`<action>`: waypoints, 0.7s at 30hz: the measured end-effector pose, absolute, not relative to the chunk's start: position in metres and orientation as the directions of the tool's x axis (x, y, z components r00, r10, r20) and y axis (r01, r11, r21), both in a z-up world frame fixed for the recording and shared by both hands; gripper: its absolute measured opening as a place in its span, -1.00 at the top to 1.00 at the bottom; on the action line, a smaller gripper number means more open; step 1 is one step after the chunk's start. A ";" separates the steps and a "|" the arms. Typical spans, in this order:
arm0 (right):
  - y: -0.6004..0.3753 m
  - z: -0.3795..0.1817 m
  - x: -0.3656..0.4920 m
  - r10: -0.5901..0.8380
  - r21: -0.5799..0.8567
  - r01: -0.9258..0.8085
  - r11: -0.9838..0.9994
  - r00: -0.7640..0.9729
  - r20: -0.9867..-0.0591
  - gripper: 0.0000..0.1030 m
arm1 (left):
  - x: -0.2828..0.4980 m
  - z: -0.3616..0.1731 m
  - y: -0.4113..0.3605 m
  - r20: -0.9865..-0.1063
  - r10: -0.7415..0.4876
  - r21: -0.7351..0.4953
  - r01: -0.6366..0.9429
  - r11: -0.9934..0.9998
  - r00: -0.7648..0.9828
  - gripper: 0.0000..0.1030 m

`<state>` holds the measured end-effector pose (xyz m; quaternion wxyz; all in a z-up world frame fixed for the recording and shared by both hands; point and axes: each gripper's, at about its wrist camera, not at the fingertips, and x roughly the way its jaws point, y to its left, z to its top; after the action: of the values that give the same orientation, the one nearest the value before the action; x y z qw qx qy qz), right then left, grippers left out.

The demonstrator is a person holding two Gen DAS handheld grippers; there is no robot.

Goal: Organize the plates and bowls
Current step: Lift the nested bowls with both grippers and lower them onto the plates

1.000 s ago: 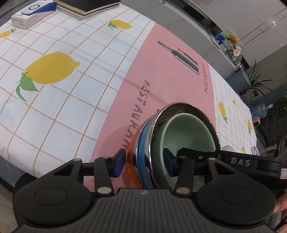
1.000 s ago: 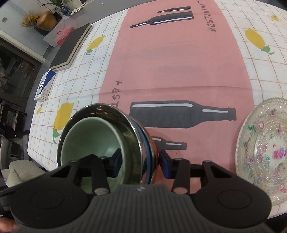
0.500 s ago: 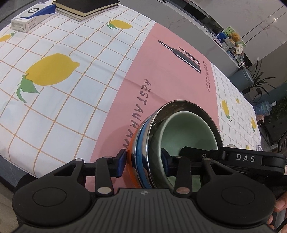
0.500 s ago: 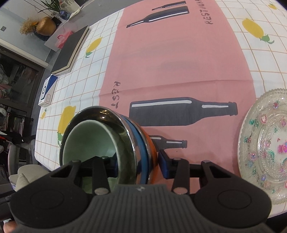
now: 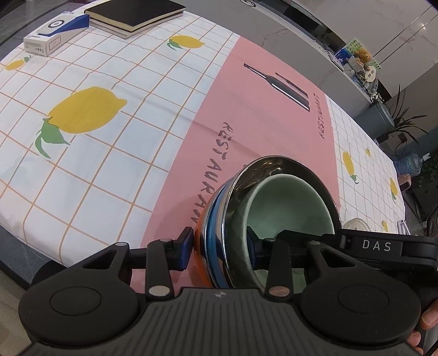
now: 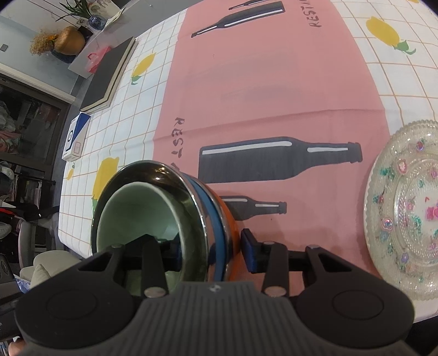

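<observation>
A nested stack of bowls [image 5: 232, 219] sits in both grippers: a pale green bowl [image 5: 290, 208] inside a steel bowl, then a blue and an orange one outside. My left gripper [image 5: 219, 245] is shut across the stack's wall, one finger inside the green bowl, one on the orange side. My right gripper [image 6: 210, 252] grips the opposite wall of the stack [image 6: 208, 219] the same way. The stack is held tilted above the pink strip of the tablecloth. A clear glass plate [image 6: 405, 213] with flower prints lies on the table to the right.
A black notebook [image 5: 134, 15] and a white-and-blue box [image 5: 54, 34] lie at the table's far corner. The table's near edge [image 5: 32, 246] runs close below the grippers. A counter with small items [image 5: 358, 63] stands beyond the table.
Both grippers and the bowl stack have shifted slightly over the table. The grips have not changed.
</observation>
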<state>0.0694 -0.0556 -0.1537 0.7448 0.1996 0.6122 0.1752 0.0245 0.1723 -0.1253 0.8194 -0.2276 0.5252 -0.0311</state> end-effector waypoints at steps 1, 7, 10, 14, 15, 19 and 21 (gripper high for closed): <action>-0.058 -0.152 0.068 0.509 0.516 -0.015 0.856 0.191 -0.839 0.23 | 0.024 -0.123 0.170 -0.846 -0.287 -0.402 -0.185 0.897 0.448 0.16; -0.085 -0.134 0.065 0.510 0.522 -0.011 0.853 0.230 -0.829 0.24 | 0.029 -0.107 0.146 -0.833 -0.300 -0.404 -0.141 0.904 0.464 0.16; -0.108 -0.123 0.066 0.498 0.516 0.004 0.857 0.255 -0.829 0.24 | 0.036 -0.099 0.124 -0.825 -0.324 -0.414 -0.104 0.904 0.463 0.16; -0.148 -0.114 0.067 0.474 0.502 0.036 0.864 0.279 -0.835 0.24 | 0.046 -0.093 0.086 -0.818 -0.361 -0.423 -0.043 0.905 0.447 0.16; -0.158 -0.112 0.067 0.469 0.500 0.045 0.865 0.283 -0.837 0.24 | 0.049 -0.092 0.076 -0.816 -0.370 -0.425 -0.026 0.905 0.443 0.16; -0.197 -0.107 0.067 0.437 0.477 0.070 0.876 0.300 -0.848 0.24 | 0.058 -0.095 0.040 -0.809 -0.414 -0.447 0.021 0.894 0.418 0.16; -0.214 -0.108 0.067 0.422 0.466 0.089 0.880 0.302 -0.855 0.24 | 0.062 -0.099 0.024 -0.809 -0.431 -0.460 0.026 0.887 0.400 0.16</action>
<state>0.0669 -0.2141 -0.1082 0.7762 0.2201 0.5810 0.1072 0.0623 0.0237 -0.0994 0.8144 -0.1914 0.5296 -0.1403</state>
